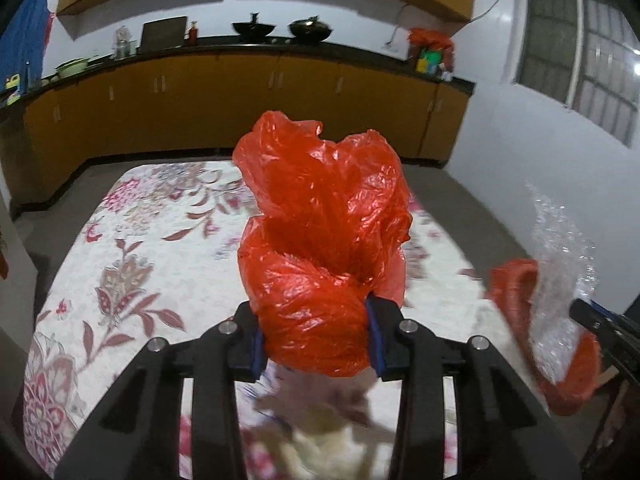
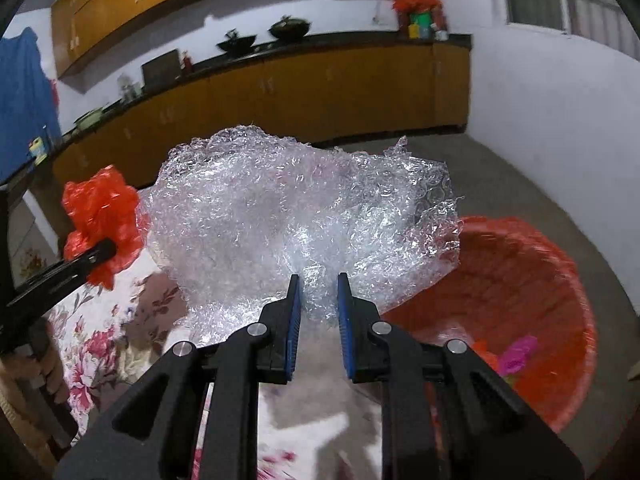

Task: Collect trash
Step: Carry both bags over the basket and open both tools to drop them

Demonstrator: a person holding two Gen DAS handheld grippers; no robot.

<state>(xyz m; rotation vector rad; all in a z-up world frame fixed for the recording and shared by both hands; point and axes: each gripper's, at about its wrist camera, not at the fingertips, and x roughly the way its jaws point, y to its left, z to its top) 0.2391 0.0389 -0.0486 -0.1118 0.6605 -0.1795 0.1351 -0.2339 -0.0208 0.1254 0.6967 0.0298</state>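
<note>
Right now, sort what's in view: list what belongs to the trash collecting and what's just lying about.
Belongs to the job:
- red plastic bag, gripped by left gripper
- bubble wrap, gripped by right gripper
- red basket

Lying about:
- floral cloth
- woks on counter

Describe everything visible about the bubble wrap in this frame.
The bubble wrap is a clear, crinkled, glossy sheet, bunched into a loose wad and lifted off the surface. The right tongs pinch its lower edge between blue pads; the rest fans up and outward. It hangs partly over the rim of the red basket, beside the red plastic bag in the left tongs. In the left wrist view it is motion-blurred.
</note>
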